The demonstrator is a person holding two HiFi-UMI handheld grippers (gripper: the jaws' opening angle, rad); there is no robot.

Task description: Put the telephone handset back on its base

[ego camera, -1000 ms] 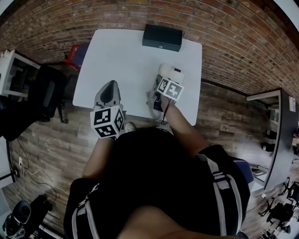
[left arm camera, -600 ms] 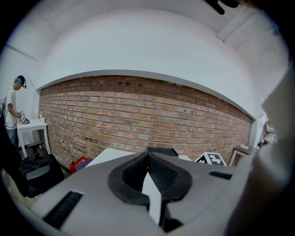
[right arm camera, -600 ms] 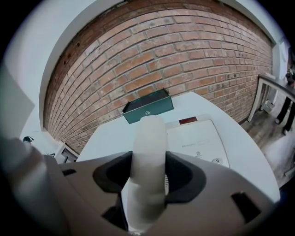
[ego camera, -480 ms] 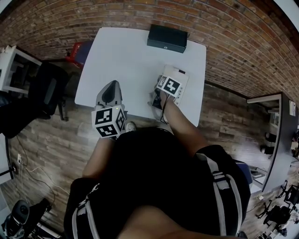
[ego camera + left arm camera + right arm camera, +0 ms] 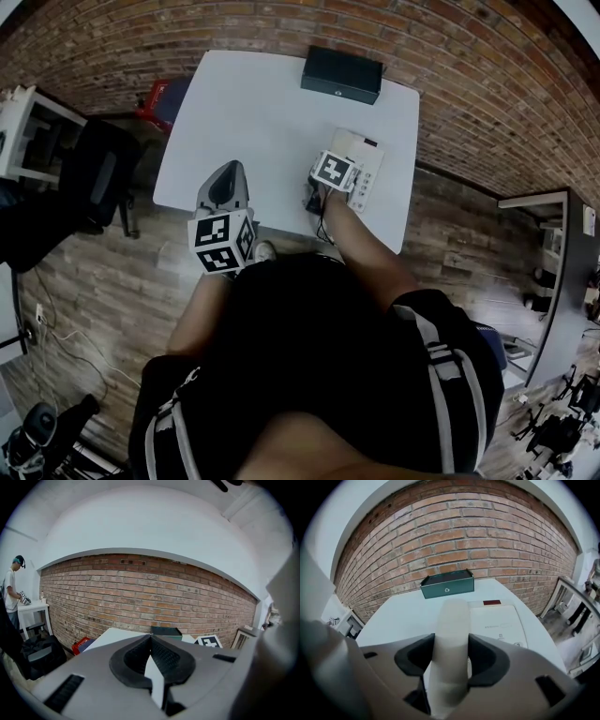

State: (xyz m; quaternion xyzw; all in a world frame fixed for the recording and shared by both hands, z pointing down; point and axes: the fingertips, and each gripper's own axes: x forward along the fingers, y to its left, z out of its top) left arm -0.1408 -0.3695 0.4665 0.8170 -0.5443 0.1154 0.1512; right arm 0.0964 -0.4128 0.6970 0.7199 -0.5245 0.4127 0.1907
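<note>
Pose:
- Right gripper (image 5: 450,654) is held out on a straight forearm over the right part of the white table (image 5: 253,112), with its marker cube (image 5: 335,172) facing up.
- Its jaws stand wide, and both dark pads press the sides of the telephone handset (image 5: 451,620). The grip is firm.
- Left gripper (image 5: 151,638) is held low at the near table edge, left of the other gripper and well apart from it, aimed at the far brick wall (image 5: 140,588).
- Its jaws are closed tip to tip with nothing in them.

Edges and room:
- The telephone base (image 5: 499,620) lies flat on the right part of the table, near the right edge.
- A dark box (image 5: 447,584) sits at the far edge, well beyond the base, with bare table between them.
- The left and middle of the table are open surface.
- The wall runs just behind the far edge.
- A red object (image 5: 164,98) and a black chair (image 5: 94,183) stand on the wooden floor (image 5: 112,281) off the left side.
- A person stands at a white bench far left in the left gripper view.

Task object:
- The handset is cream-white, long and rounded, and points away along the jaws.
- It is over the left side of the base, with the base's keypad panel showing just to its right.
- I cannot tell whether the handset touches the cradle.
- The base is the same pale colour, with a small dark red window near its far end.
</note>
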